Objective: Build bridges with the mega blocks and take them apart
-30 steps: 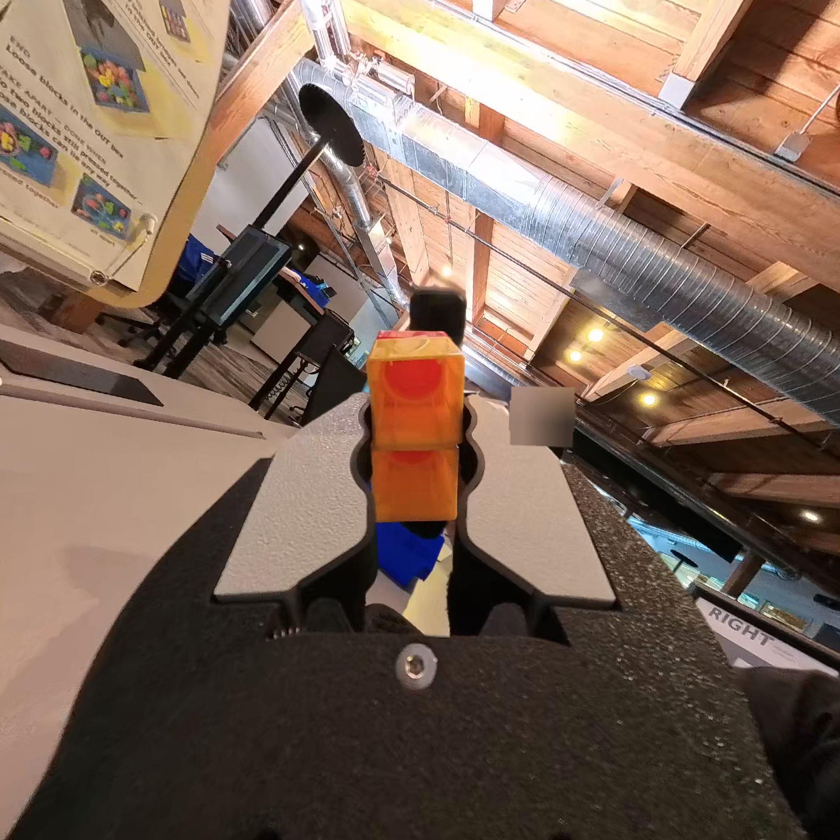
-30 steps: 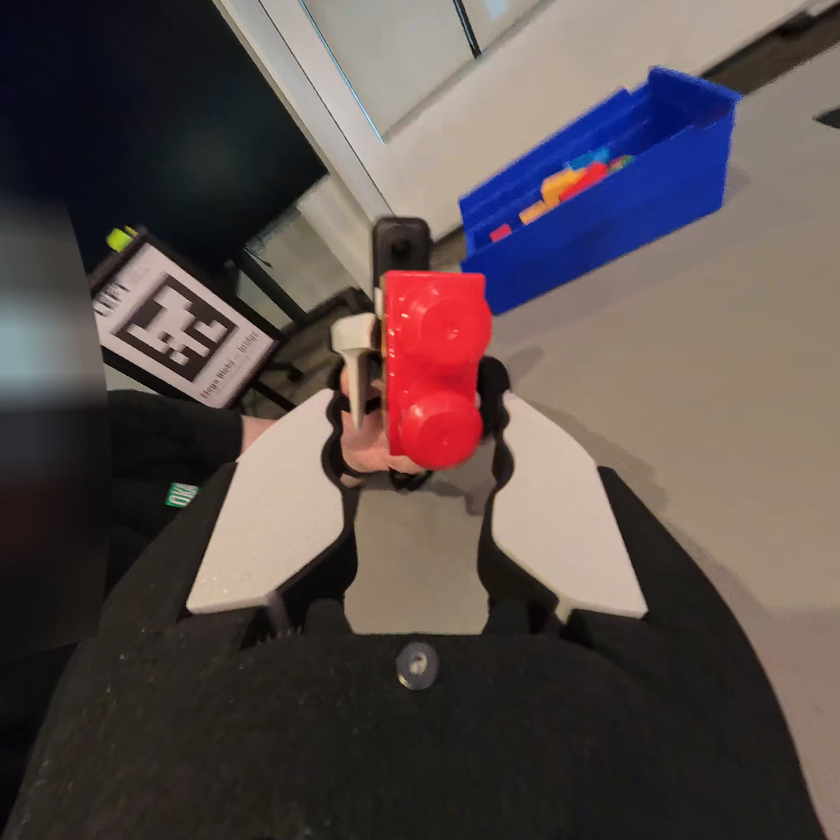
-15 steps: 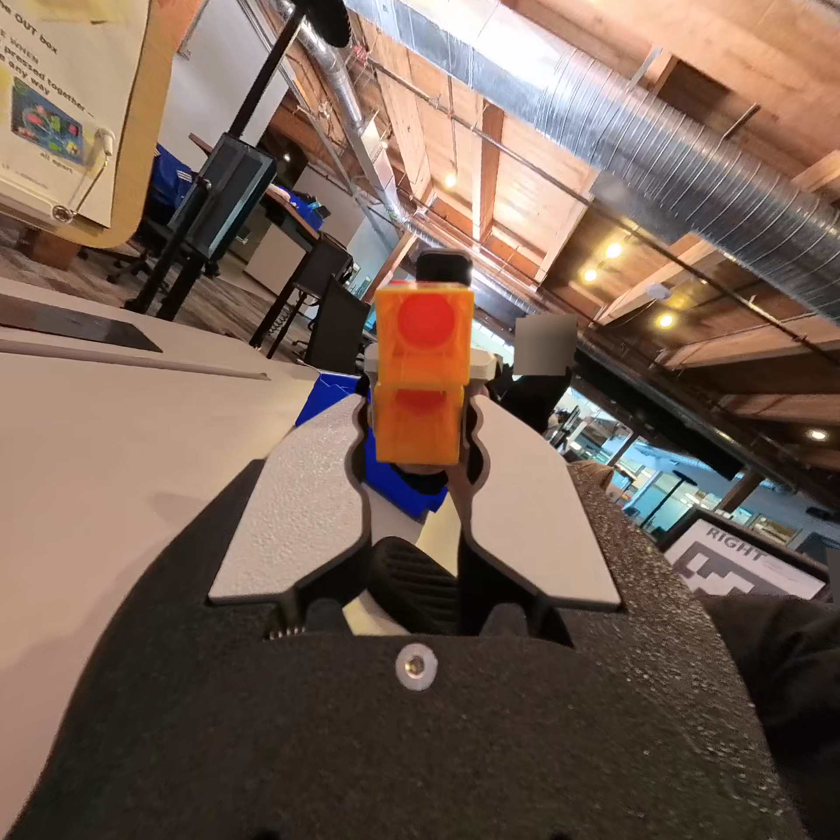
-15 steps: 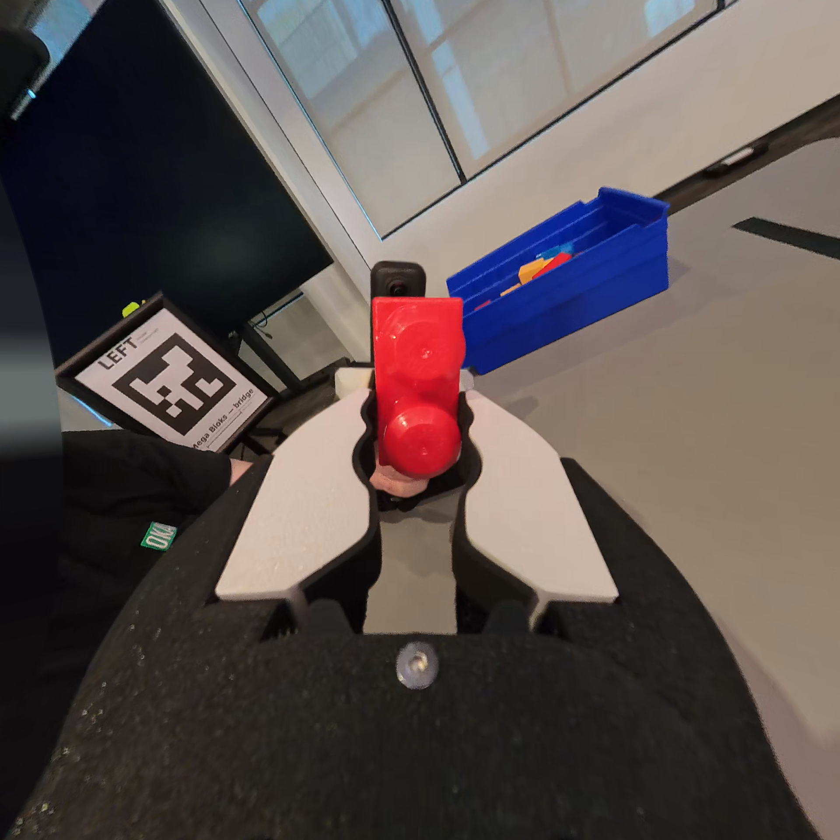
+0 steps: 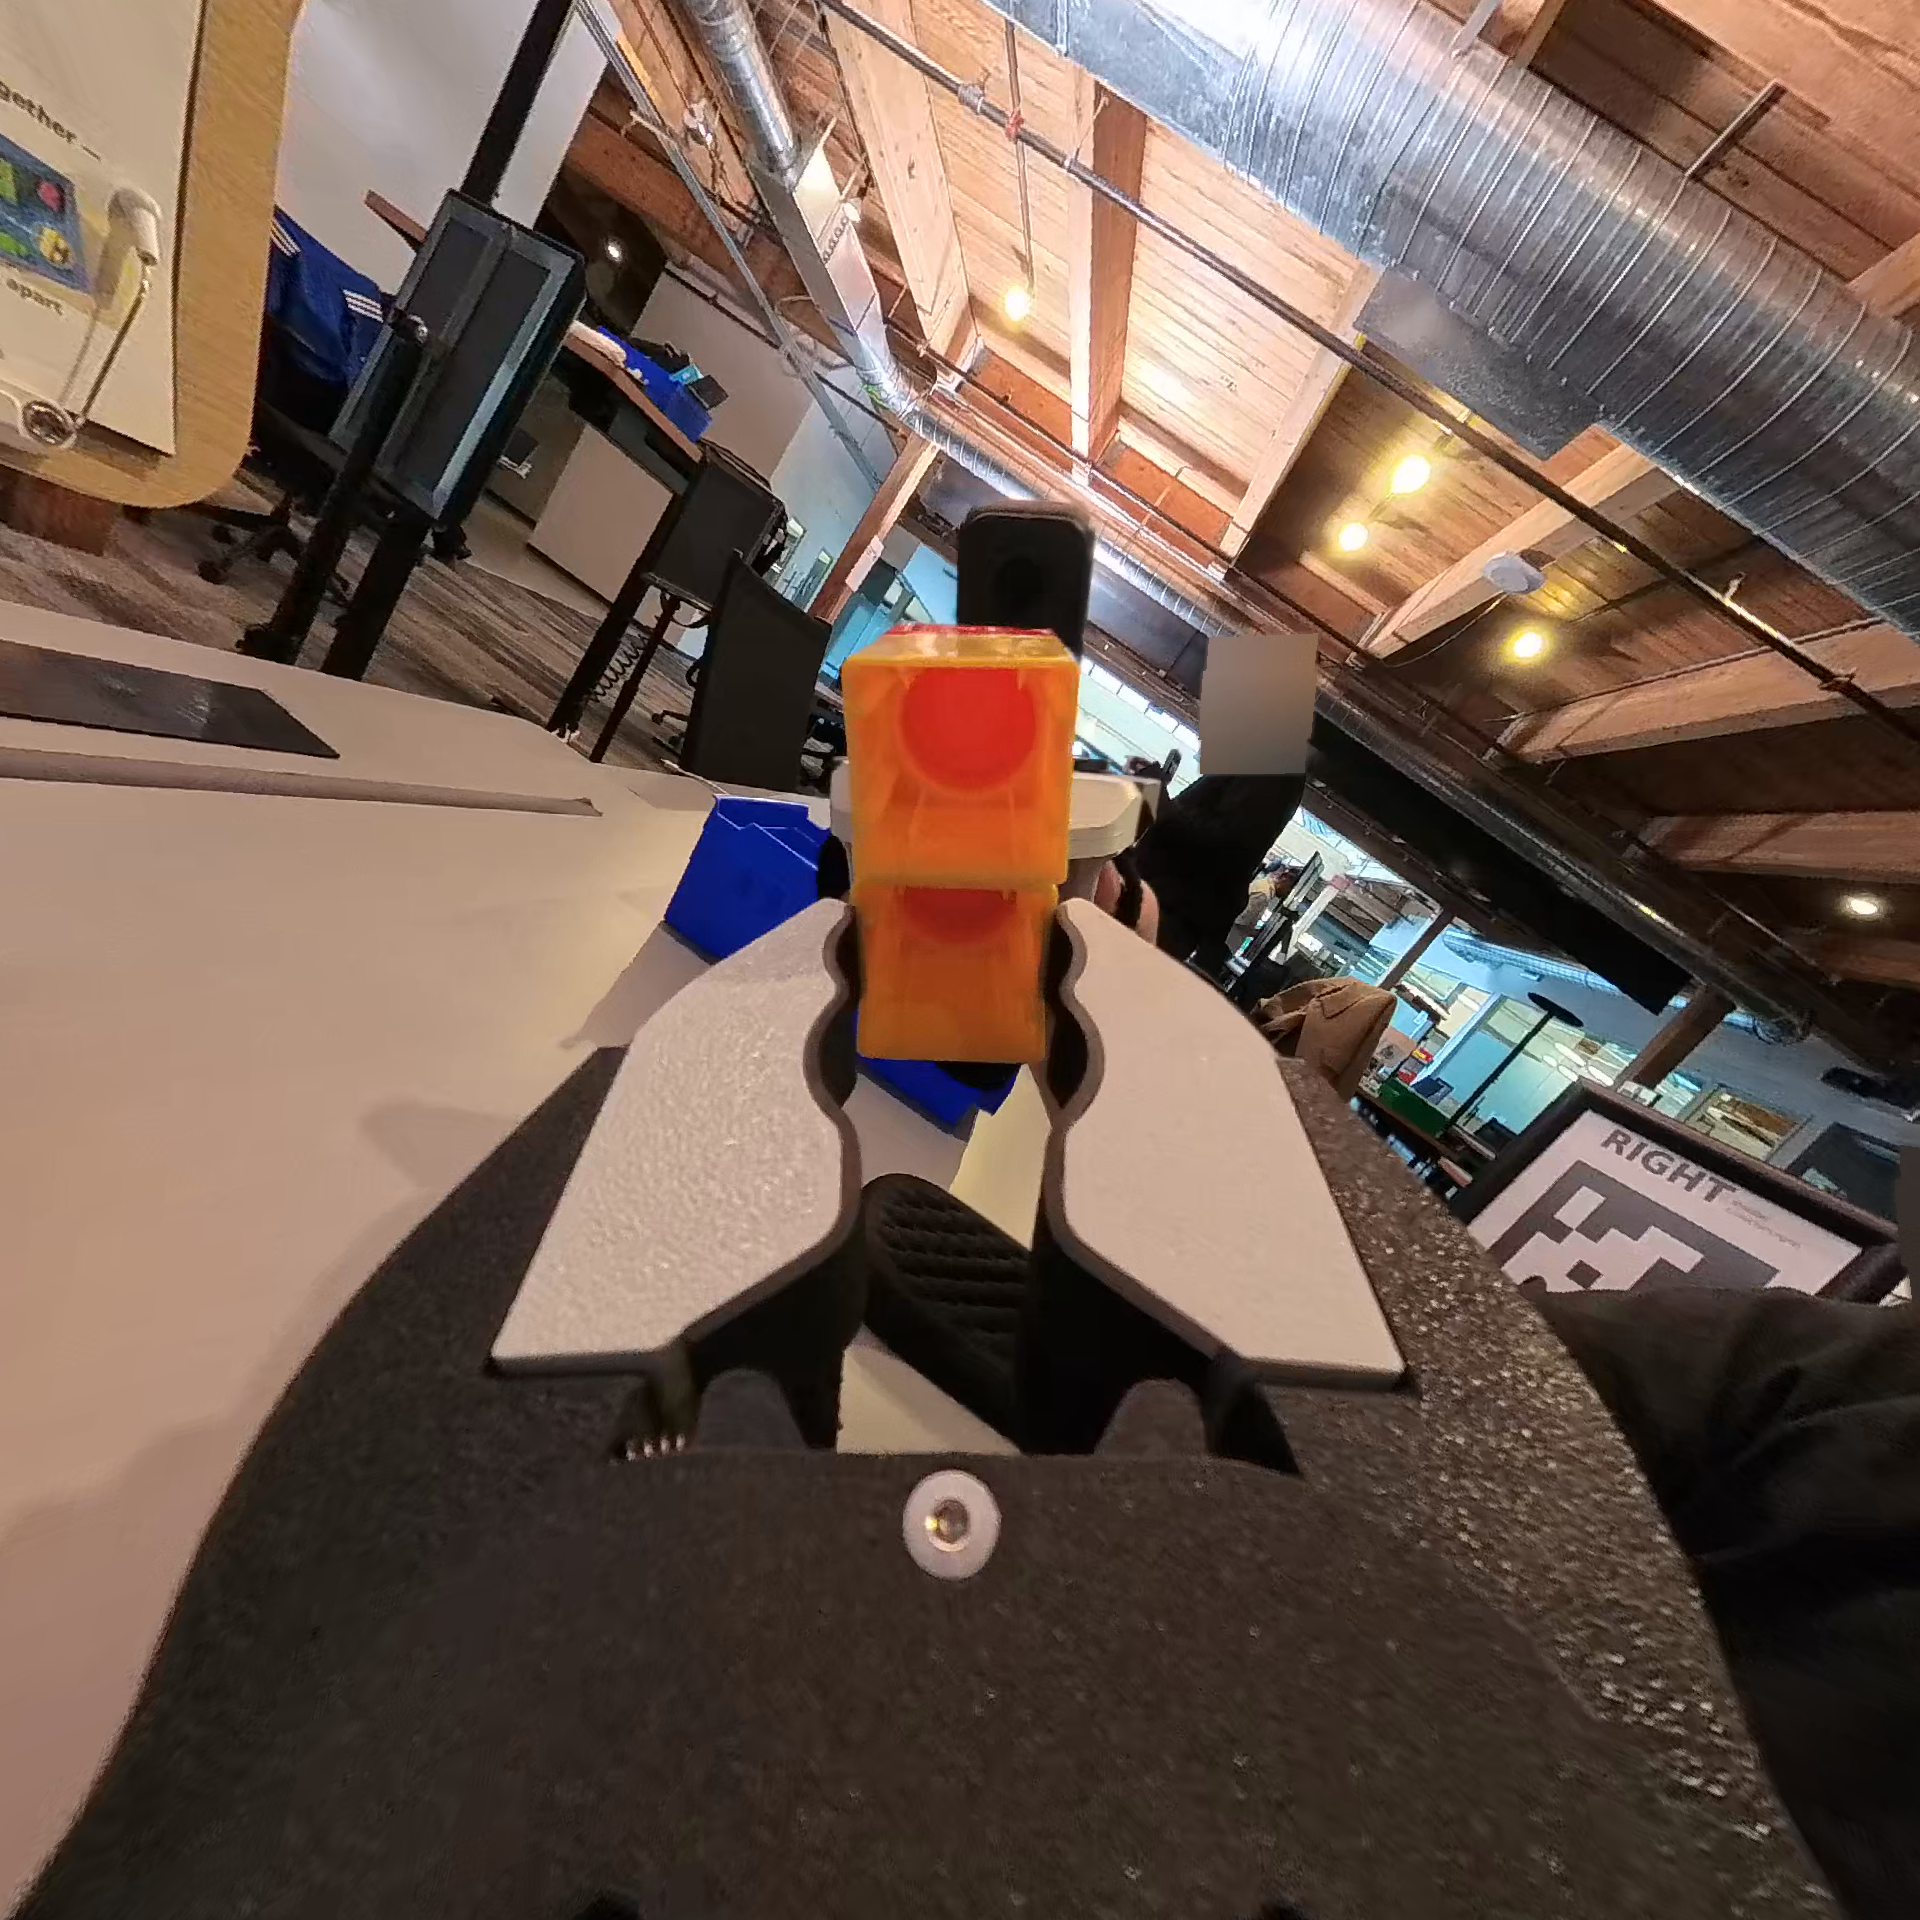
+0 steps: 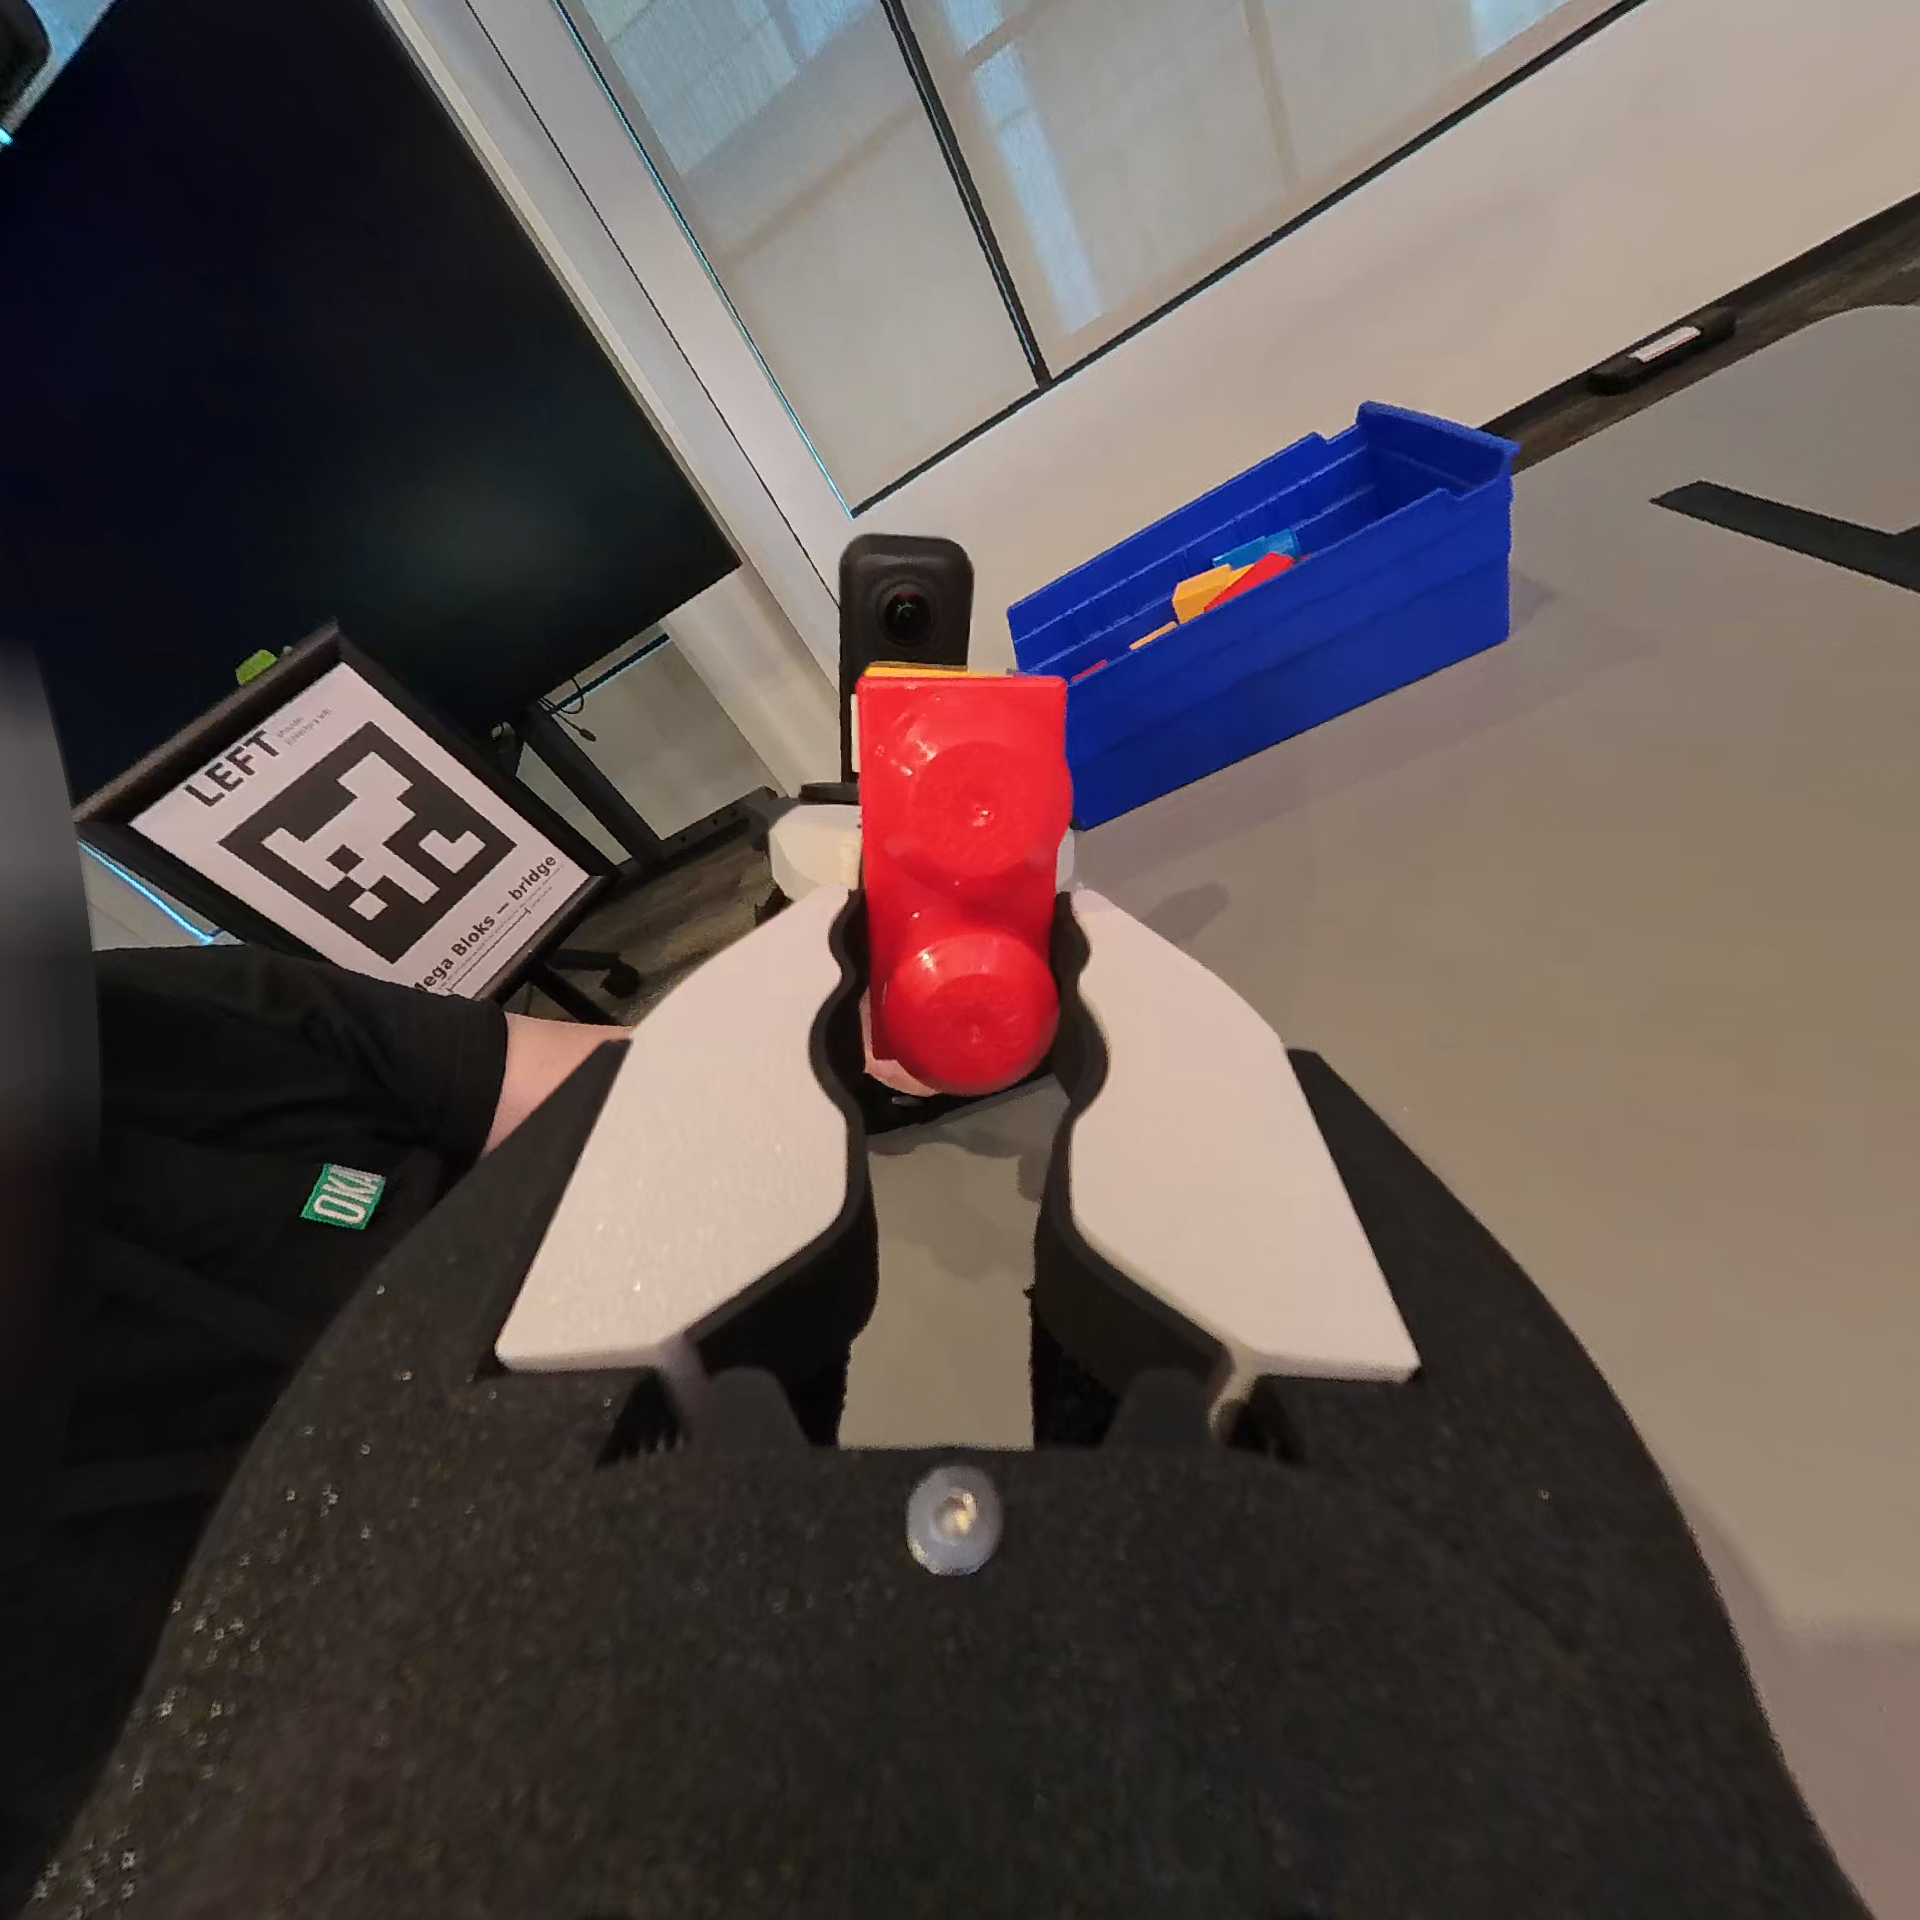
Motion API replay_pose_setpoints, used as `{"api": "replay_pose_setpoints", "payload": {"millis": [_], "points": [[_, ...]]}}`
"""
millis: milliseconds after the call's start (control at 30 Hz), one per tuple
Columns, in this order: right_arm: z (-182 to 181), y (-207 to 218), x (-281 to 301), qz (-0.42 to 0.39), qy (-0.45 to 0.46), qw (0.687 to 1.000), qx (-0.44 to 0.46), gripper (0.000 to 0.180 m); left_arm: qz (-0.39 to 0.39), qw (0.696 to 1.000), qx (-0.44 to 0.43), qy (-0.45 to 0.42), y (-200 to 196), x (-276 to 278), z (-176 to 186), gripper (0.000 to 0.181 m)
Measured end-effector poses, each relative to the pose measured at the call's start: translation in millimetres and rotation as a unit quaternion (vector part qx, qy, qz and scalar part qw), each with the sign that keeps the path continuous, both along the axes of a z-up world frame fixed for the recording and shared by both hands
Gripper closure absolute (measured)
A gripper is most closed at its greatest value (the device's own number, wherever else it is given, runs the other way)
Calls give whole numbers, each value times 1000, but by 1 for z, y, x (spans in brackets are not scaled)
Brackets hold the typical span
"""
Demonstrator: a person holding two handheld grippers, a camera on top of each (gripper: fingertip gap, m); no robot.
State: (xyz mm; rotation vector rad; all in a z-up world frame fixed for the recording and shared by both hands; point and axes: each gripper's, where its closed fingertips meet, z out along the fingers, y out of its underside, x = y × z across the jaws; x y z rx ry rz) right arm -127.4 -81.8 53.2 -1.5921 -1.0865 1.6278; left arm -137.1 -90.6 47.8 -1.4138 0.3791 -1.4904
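My left gripper (image 5: 951, 935) is shut on the lower end of a translucent orange block (image 5: 956, 821), whose hollow underside faces the camera. A red block shows through the hollows and at its top edge. My right gripper (image 6: 956, 935) is shut on the red block (image 6: 961, 810), with its two studs facing the camera. An orange edge shows behind the red block's top. The two grippers face each other above the grey table (image 6: 1558, 935). Each view shows the other gripper's camera just behind the blocks, in the left wrist view (image 5: 1023, 566) and in the right wrist view (image 6: 904, 613).
A blue bin (image 6: 1299, 644) with several loose blocks stands on the table beyond the grippers, and a blue bin (image 5: 748, 883) shows in the left wrist view. Marker boards (image 6: 353, 842) (image 5: 1621, 1236) stand at the table's sides. A person's black sleeve (image 6: 260, 1091) is at the left.
The right jaws have narrowed onto the red block. The left wrist view has swung down from the ceiling towards the table. Both grippers have levelled out, and the blocks stay held between them.
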Motion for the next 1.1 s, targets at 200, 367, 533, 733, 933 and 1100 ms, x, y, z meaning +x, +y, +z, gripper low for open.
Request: {"api": "replay_pose_setpoints", "payload": {"millis": [200, 367, 533, 733, 933, 1100], "points": [[2, 1, 3, -8, 18, 1000, 1, 147, -4, 1000, 6, 9, 1, 2, 5, 142], [1, 0, 7, -10, 28, 1000, 3, 146, 17, 999, 12, -39, 10, -19, 27, 129], [-4, -3, 2, -9, 12, 1000, 26, 147, -5, 1000, 18, -11, 8, -8, 20, 146], [9, -3, -1, -14, 43, 999, 12, 144, -16, 999, 9, -29, 8, -9, 24, 147], [11, -1, -3, -19, 43, 999, -1, 145, -14, 1000, 15, -11, 5, -5, 20, 147], [10, 0, 0, -19, 38, 999, -2, 146, -16, 1000, 19, 17, 2, 1, 10, 147]]}}
